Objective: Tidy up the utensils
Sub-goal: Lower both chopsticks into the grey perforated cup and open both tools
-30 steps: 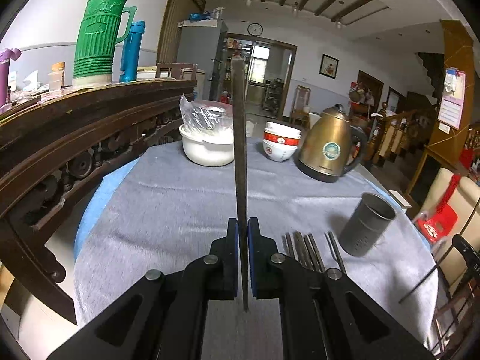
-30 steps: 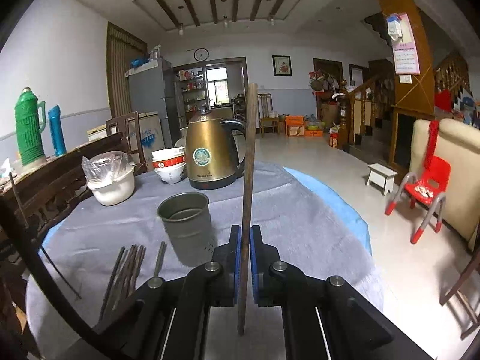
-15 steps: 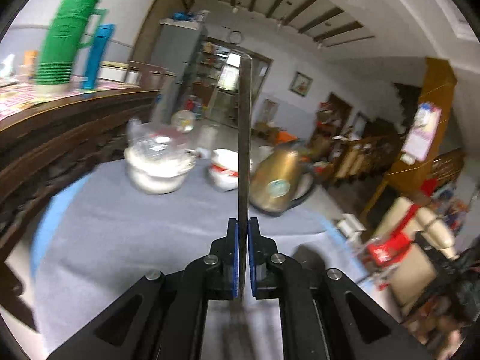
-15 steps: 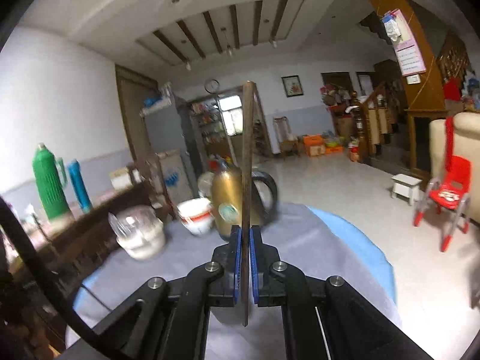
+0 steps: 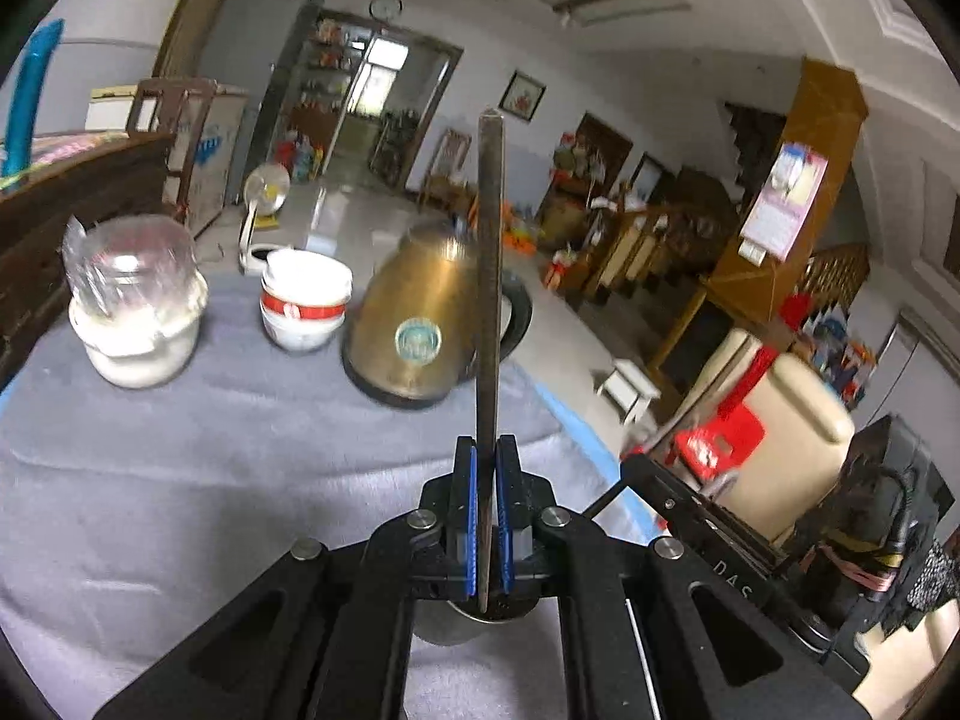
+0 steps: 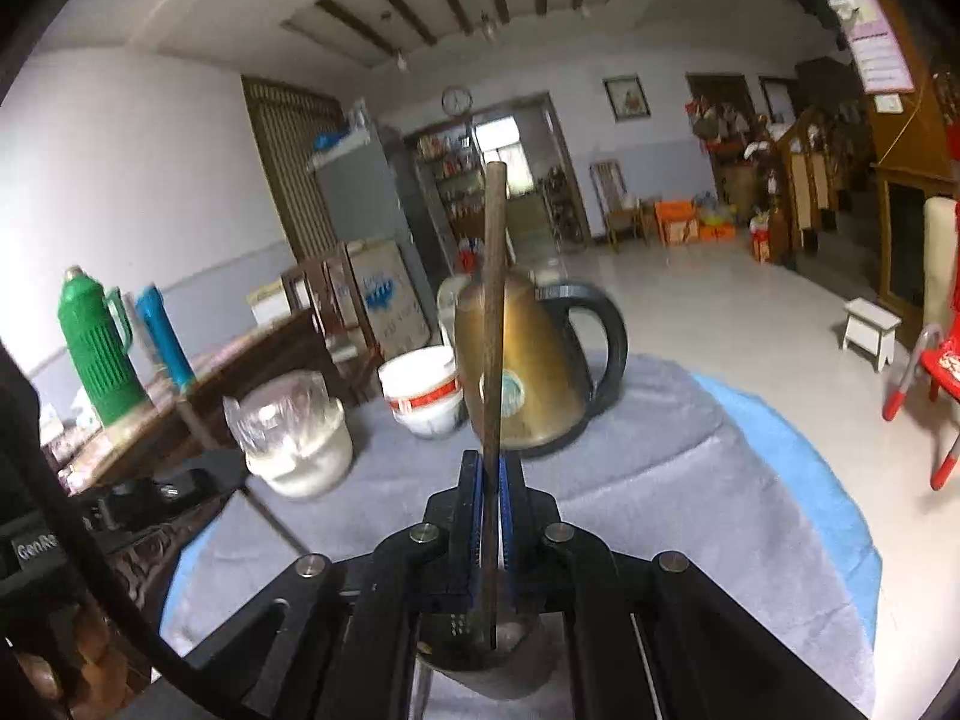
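Delivery stage, not yet complete: the left gripper [image 5: 486,516] and right gripper [image 6: 490,516], each clamped on an upright chopstick [image 5: 489,324] [image 6: 493,324], hang level over the metal holder [image 6: 486,669] on the grey tablecloth [image 5: 180,480], lower tips at its mouth, release remaining.

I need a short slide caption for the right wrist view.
Right gripper holds a chopstick upright above the metal cup.
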Tool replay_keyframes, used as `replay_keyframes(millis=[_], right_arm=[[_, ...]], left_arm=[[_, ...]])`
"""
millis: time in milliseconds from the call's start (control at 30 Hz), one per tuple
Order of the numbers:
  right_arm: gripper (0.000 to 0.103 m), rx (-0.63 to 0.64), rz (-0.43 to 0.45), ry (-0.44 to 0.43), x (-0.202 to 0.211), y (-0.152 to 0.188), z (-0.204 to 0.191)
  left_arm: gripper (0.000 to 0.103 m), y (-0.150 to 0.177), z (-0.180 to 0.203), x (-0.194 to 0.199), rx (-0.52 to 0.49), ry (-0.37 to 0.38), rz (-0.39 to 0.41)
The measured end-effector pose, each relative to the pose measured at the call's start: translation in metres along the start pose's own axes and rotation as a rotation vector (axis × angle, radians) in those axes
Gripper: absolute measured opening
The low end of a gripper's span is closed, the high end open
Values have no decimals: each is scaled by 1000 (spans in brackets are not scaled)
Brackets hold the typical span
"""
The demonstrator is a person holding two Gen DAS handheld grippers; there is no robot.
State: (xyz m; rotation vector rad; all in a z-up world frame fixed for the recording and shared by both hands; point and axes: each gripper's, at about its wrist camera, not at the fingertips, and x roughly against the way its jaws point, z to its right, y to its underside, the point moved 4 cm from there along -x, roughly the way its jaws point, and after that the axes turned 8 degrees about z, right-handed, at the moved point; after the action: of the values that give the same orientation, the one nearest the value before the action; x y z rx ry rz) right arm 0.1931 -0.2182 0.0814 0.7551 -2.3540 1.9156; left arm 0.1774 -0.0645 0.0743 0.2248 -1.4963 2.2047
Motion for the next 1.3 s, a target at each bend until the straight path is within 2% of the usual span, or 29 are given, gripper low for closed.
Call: replay_keyframes(millis=[133,400,467,533,667,733,767,833,867,900,967,1100,1300], right_arm=[[6,6,-54,-3,-15,14,5],[8,-14,-134,0,-31,31,14],[8,-20,-149,6,-33,34,15],[8,-20,-173,25,-35,36,14],[12,-14,-160,52,-27,30,14],[18,-18,-134,67,-17,21,14],[26,-23,-119,71,-11,16,14],[50,-30,-79,78,4,7,14],[77,-36,-55,83,11,4,14],[82,-45,-30,83,18,2,14],[82,-54,4,80,36,1,14],[82,-86,-48,83,52,23,16],[80,-114,-367,95,41,123,24]], left_arm=[[6,15,0,-19,-9,-7,-58],[8,33,-3,-30,-20,-20,-147],[20,34,-5,-29,-19,-31,-158],[47,31,-8,-25,-8,-39,-149],[54,18,-16,-4,12,-54,-94],[59,10,-23,13,30,-57,-60],[61,6,-27,18,34,-64,-45],[71,1,-40,40,46,-90,-1],[72,0,-45,45,50,-100,10],[73,2,-53,55,51,-117,23],[75,8,-67,67,44,-153,24],[78,45,-112,88,42,-297,-26],[78,118,-178,97,80,-507,-211]])
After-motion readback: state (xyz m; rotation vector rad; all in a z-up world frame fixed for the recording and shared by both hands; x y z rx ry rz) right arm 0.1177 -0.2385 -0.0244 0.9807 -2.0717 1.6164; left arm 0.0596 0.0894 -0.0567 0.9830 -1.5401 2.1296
